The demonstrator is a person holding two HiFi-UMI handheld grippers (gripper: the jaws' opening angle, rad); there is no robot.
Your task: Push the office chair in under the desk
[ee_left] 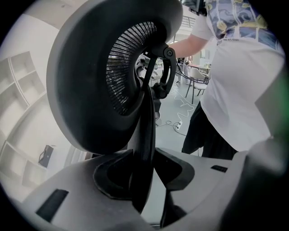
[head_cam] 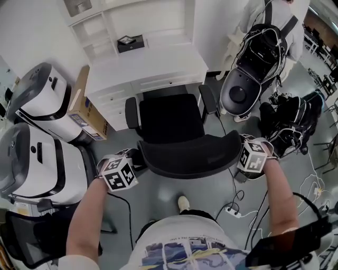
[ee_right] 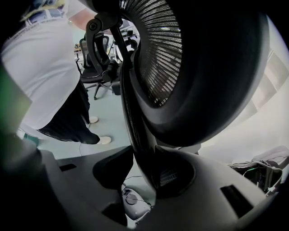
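Note:
A black office chair stands facing the white desk, its seat partly under the desk's front edge. Its curved backrest is nearest me. My left gripper holds the backrest's left end and my right gripper holds its right end. In the left gripper view the backrest's rim runs down between the jaws of the left gripper, with the pads against it. The right gripper view shows the mesh backrest the same way, its rim pinched in the right gripper.
Two white and grey machines and a cardboard box crowd the left side. Black and white gear and dark bags stand at the right, near a person in white. A power strip with cables lies on the floor.

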